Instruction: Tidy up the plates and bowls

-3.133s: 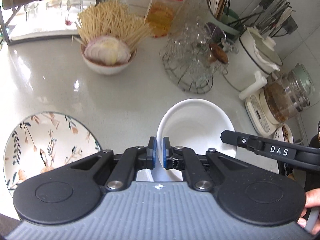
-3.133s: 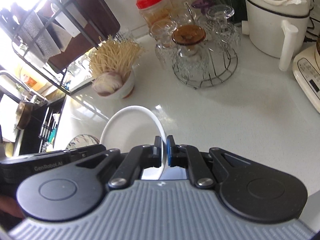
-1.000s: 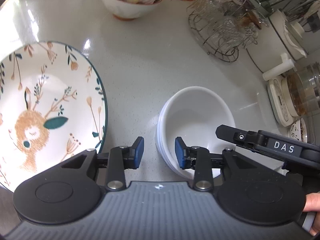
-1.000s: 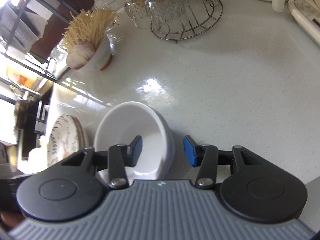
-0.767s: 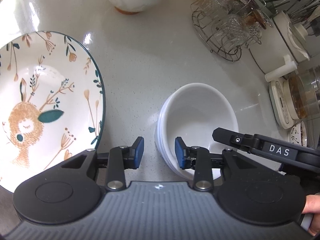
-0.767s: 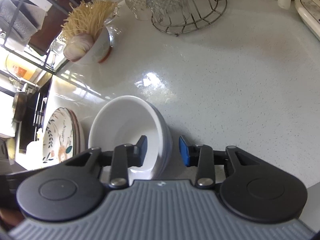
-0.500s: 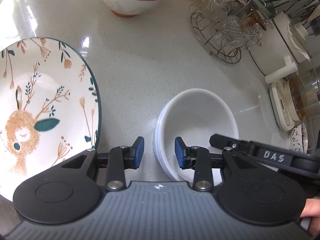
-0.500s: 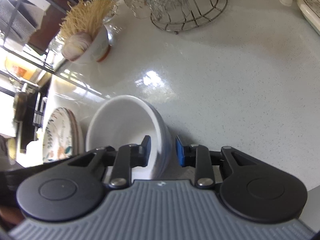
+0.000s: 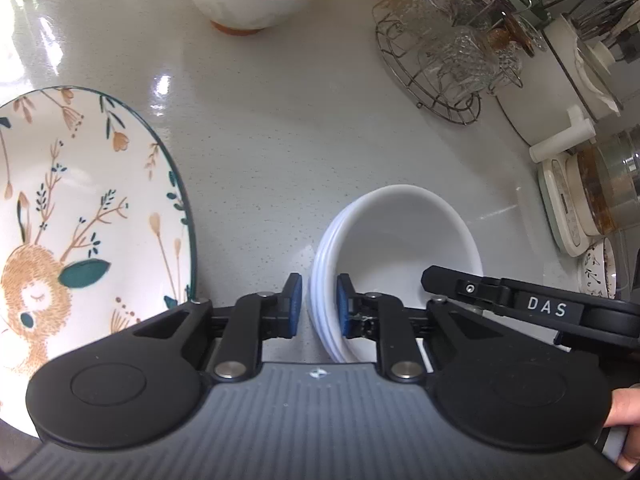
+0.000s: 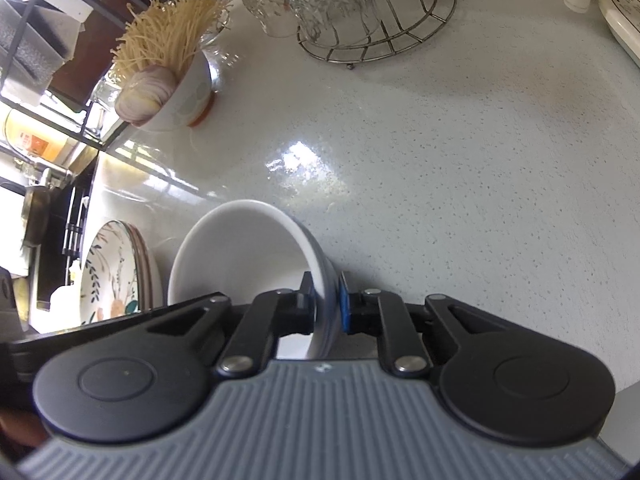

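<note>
A stack of white bowls (image 9: 400,240) rests on the pale counter, beside a floral deer plate (image 9: 80,200). My left gripper (image 9: 318,306) straddles the stack's left rim and its jaws are closing. The inner pad lies against the inside wall, and a sliver of counter shows between the outer pad and the bowls. My right gripper (image 10: 325,303) is also closing, and both its blue pads sit against the right wall of the bowl stack (image 10: 240,256). The plate (image 10: 116,272) tops a pile of plates in that view.
A bowl of noodles and sliced onion (image 9: 248,0) stands at the back. A wire rack of glass cups (image 9: 444,52), a white pot (image 9: 560,80), a glass kettle on its base (image 9: 600,200) and a small patterned plate (image 9: 598,268) line the right side.
About three seconds ago both grippers were shut on a single white bowl. A second ago both stood open astride the stack's rim. Both have since narrowed, the right one onto the wall.
</note>
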A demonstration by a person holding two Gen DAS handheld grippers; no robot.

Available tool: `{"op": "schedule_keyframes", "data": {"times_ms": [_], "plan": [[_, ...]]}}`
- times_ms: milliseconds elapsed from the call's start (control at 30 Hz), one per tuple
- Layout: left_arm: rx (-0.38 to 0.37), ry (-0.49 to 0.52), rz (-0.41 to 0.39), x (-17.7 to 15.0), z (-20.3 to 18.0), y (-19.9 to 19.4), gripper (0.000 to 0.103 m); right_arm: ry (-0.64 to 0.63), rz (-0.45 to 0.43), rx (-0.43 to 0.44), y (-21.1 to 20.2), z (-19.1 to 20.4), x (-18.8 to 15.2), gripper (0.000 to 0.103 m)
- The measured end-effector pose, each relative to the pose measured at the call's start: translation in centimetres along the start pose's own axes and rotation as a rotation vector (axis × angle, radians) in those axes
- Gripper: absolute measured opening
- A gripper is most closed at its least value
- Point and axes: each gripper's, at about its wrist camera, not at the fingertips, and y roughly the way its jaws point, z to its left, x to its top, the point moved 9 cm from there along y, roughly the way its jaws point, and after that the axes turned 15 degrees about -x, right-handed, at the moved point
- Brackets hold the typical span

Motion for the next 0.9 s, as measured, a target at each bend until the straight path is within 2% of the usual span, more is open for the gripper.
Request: {"op": "schedule_keyframes", "data": {"times_ms": [400, 900], "plan": [[-0.010, 0.076, -0.018, 1.1, -1.3, -1.3, 0.016, -0.002, -0.010, -0.004, -1.2, 0.4, 0.6, 0.014], [-0.033, 0.083, -0.142, 4.2, -1.5, -8.1, 0.016, -0.073, -0.105, 0.030, -5.2, 5.2, 3.8, 0.015]]}}
